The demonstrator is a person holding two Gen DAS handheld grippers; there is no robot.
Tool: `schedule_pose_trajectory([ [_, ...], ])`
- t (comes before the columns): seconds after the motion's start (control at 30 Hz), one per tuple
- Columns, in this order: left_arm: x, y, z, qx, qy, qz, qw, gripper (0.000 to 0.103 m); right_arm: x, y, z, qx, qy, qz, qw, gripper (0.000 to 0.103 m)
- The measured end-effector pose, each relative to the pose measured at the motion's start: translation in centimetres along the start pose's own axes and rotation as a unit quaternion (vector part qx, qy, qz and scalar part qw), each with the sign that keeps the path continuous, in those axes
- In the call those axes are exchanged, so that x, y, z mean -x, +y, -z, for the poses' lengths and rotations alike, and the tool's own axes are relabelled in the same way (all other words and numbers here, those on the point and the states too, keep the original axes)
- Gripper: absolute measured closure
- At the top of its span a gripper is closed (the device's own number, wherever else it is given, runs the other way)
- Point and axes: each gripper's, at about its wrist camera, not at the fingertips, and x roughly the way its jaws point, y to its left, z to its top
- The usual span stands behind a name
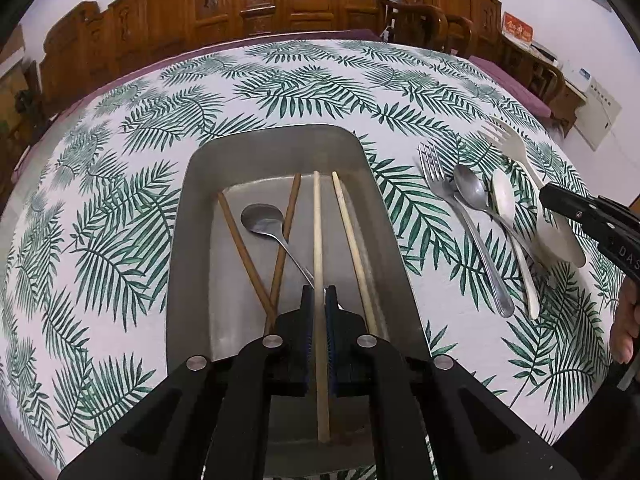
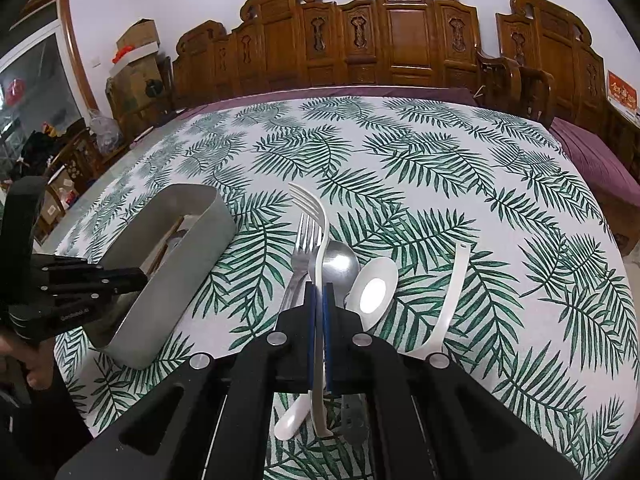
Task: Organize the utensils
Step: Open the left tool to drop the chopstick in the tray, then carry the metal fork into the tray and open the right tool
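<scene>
A metal tray (image 1: 192, 240) holds two brown chopsticks (image 1: 244, 256), a metal spoon (image 1: 262, 220) and two pale chopsticks. One pale chopstick (image 1: 318, 220) runs between the pads of my left gripper (image 1: 319, 294), its far end on the tray floor; a thin gap shows beside the right pad, so the jaws stand barely open. In the right wrist view the left gripper (image 2: 138, 276) hangs over the tray (image 2: 196, 240). My right gripper (image 2: 319, 292) is shut on the handle of a white plastic fork (image 2: 316, 208), and appears in the left wrist view as right gripper (image 1: 546, 196).
On the leaf-print cloth right of the tray lie a metal fork (image 2: 302, 240), a metal spoon (image 2: 340, 260), a white spoon (image 2: 374, 292) and a white soup spoon (image 2: 456, 292). Carved wooden chairs (image 2: 400, 40) line the table's far edge.
</scene>
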Motion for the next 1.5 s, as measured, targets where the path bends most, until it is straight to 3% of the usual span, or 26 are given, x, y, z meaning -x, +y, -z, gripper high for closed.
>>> schedule_pose_trajectory([
  [0.23, 2.4, 0.1, 0.8, -0.002, -0.024, 0.0, 0.9997, 0.084, 0.3, 0.8, 0.0, 0.003, -0.002, -0.004, 1.0, 0.099],
  [0.43, 4.7, 0.5, 2.0, 0.003, -0.043, 0.008, 0.999, 0.059, 0.4, 1.9, 0.0, 0.015, -0.004, -0.01, 1.0, 0.099],
  [0.5, 5.3, 0.7, 2.3, 0.007, -0.049, 0.01, 0.9987, 0.044, 0.5, 2.4, 0.0, 0.019, -0.004, -0.014, 1.0, 0.099],
  [0.67, 6.7, 1.0, 3.0, 0.01, -0.061, 0.004, 0.9981, 0.022, 0.7, 3.4, 0.2, 0.031, -0.005, -0.02, 0.999, 0.099],
  [1.0, 8.6, 1.8, 4.1, 0.03, -0.075, 0.006, 0.9967, 0.021, 1.6, 5.2, 0.2, 0.045, -0.012, -0.044, 0.998, 0.099],
  [1.5, 11.4, 4.3, 5.4, 0.045, -0.082, -0.02, 0.9954, 0.021, 2.8, 9.7, -0.5, 0.071, -0.019, -0.078, 0.994, 0.099],
])
